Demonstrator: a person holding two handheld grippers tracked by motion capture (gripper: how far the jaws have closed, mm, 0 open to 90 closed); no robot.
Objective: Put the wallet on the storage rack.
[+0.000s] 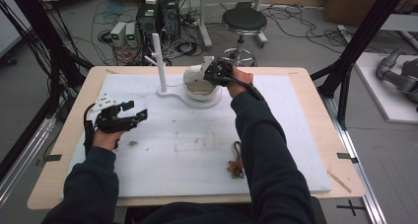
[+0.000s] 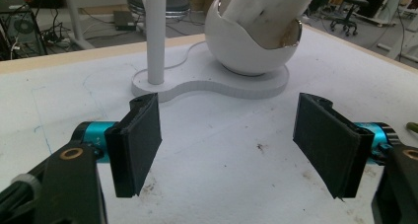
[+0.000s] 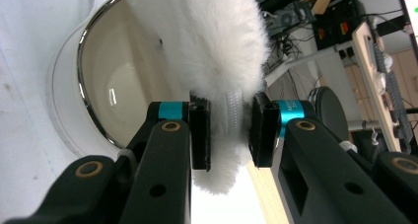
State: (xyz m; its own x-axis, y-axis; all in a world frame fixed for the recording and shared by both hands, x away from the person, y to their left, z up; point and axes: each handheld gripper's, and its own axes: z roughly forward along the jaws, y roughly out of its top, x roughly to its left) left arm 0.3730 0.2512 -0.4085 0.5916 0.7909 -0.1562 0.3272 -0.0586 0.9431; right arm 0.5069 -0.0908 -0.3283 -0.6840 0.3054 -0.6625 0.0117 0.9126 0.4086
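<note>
Cables, computer towers and a black stool (image 1: 243, 20) crowd the floor behind a wooden bench (image 1: 315, 100) topped with a white mat (image 1: 187, 150). And the action is at the far middle of that mat: a fluffy white pouch (image 3: 212, 41), thick long pile all over, with a white zipper (image 3: 231, 116) running along the edge that faces the camera in the right gripper view. The right gripper (image 3: 230, 130) has that zippered edge pinched between its two black pads, jaws drawn close on the fur. In the left gripper view the pouch (image 2: 266, 12) slants down into the open mouth of the white bowl (image 2: 246, 46), its lower end inside, its upper end sticking out past the rim. That bowl is round, glossy, with a thin metallic rim and a pale cream inside; apart from the pouch, its inside looks bare. It sits on a flat white base (image 2: 212, 86) that also carries an upright white post (image 2: 155, 36) just beside it. From above, the right gripper (image 1: 217, 71) hangs right over the bowl (image 1: 199, 86). Over at the left edge of the mat, the left gripper (image 1: 129, 111) hovers well apart from all this, jaws spread wide with nothing between them. Near the front, a small bunch of keys (image 1: 236, 166) lies beside the person's right sleeve.
</note>
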